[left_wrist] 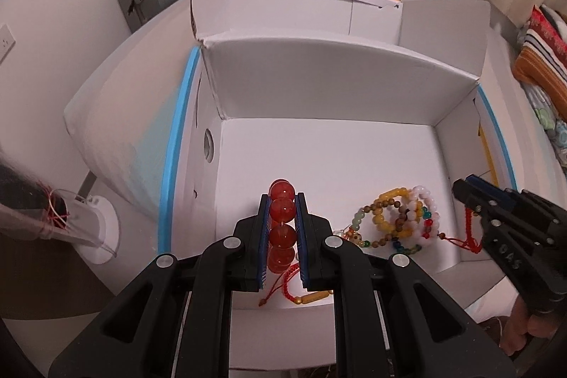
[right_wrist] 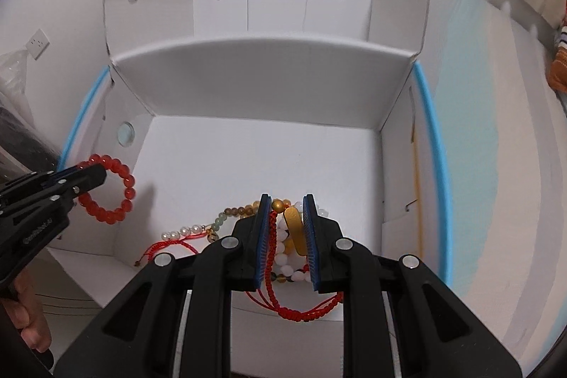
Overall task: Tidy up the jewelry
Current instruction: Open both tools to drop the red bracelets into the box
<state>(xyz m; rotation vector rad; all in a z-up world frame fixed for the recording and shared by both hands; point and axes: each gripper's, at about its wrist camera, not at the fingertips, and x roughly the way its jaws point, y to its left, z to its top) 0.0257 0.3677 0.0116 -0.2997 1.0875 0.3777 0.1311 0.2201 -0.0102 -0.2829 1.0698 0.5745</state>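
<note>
With the left tool clenched on the red glass-bead bracelet and the right tool clenched on a red braided-cord bracelet, both hang over the open white cardboard box, so letting go inside seems next.

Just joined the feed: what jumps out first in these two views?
The red bead bracelet stands out, pinched in the left claw over the left side of the open white box. The right claw grips a red cord bracelet with a gold bar. Below it, mixed bead bracelets lie heaped on the box floor.
</note>
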